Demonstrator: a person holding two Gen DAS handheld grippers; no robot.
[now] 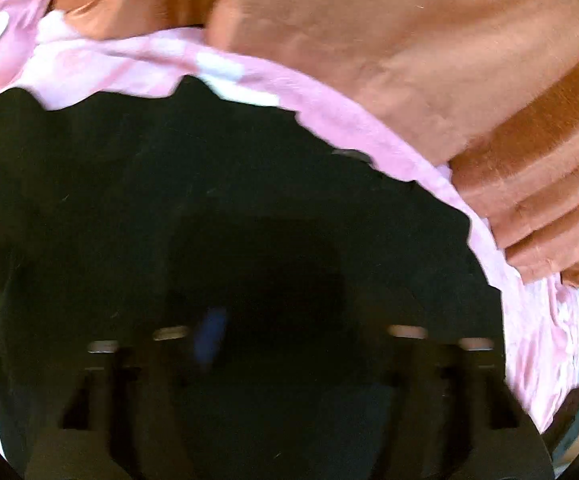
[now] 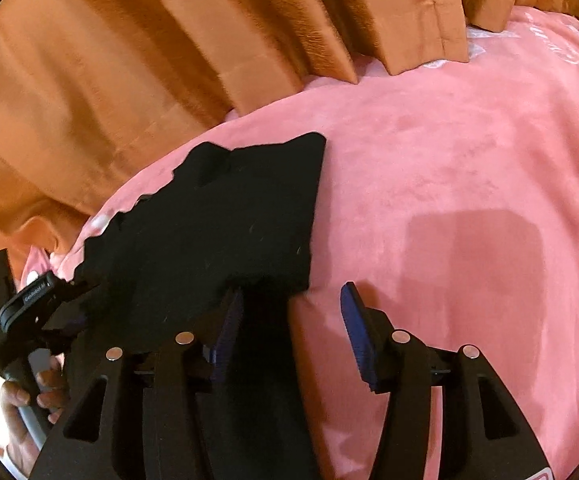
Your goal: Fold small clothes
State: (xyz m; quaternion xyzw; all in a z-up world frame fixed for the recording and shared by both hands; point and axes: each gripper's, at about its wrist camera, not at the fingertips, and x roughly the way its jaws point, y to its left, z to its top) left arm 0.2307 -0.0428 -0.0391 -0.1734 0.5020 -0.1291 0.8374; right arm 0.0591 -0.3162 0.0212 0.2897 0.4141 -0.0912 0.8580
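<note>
A small black garment [image 2: 217, 220] lies on a pink bedcover [image 2: 449, 160]. In the right wrist view my right gripper [image 2: 289, 320] is open, its blue-padded fingers [image 2: 355, 328] apart, with the garment's near edge lying between them. My left gripper [image 2: 49, 296] shows at the left edge of that view, at the garment's left side. In the left wrist view the black garment [image 1: 209, 200] fills most of the frame. The left gripper [image 1: 289, 336] is dark against it, fingers apart, with cloth between them.
Orange curtains [image 2: 149, 60] hang along the far side of the bed and also show in the left wrist view [image 1: 409, 40]. The pink bedcover [image 1: 329, 120] has white patches. A person's hand [image 2: 29, 400] holds the left gripper's handle.
</note>
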